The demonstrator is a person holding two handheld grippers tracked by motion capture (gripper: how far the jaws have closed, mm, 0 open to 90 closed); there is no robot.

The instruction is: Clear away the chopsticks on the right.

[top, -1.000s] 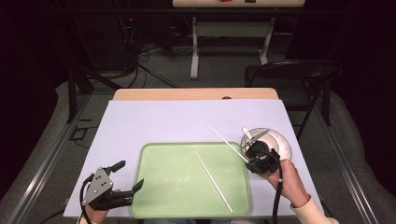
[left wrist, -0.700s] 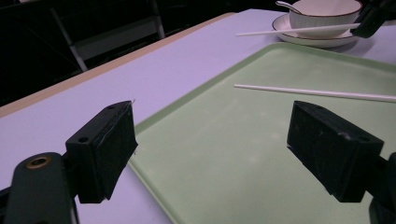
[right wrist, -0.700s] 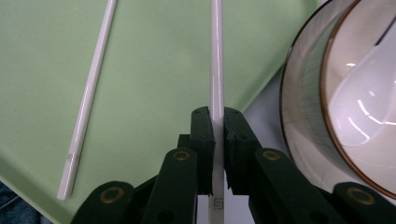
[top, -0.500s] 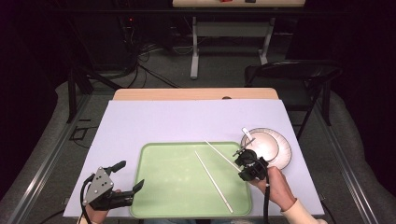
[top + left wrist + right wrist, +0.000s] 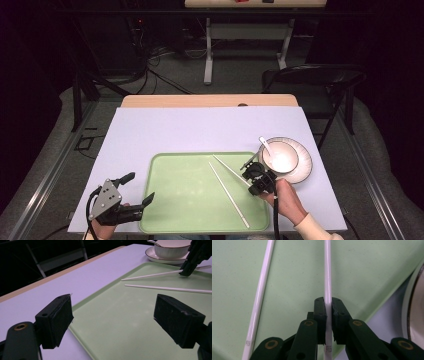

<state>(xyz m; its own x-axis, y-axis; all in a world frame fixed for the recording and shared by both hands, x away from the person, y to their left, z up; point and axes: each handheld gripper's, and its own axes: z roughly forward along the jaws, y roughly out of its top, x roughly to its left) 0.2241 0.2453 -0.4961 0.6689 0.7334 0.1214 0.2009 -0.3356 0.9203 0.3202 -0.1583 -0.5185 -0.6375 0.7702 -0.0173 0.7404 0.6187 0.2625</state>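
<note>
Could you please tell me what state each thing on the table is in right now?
Right gripper: shut on the held chopstick.
Held chopstick: clamped near one end, far end over the tray.
Other chopstick: lying loose on the tray.
Left gripper: open, holding nothing, at the tray's near left corner.
Tray: flat on the table.
Bowl: upright on its saucer.
Spoon: resting in the bowl.

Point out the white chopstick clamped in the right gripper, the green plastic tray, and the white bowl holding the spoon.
White chopstick clamped in the right gripper [image 5: 327, 277], right gripper view, mid-shaft above the jaws.
Green plastic tray [image 5: 180, 200], high view, bare floor left of the chopsticks.
White bowl holding the spoon [image 5: 282, 157], high view, inner surface.
</note>
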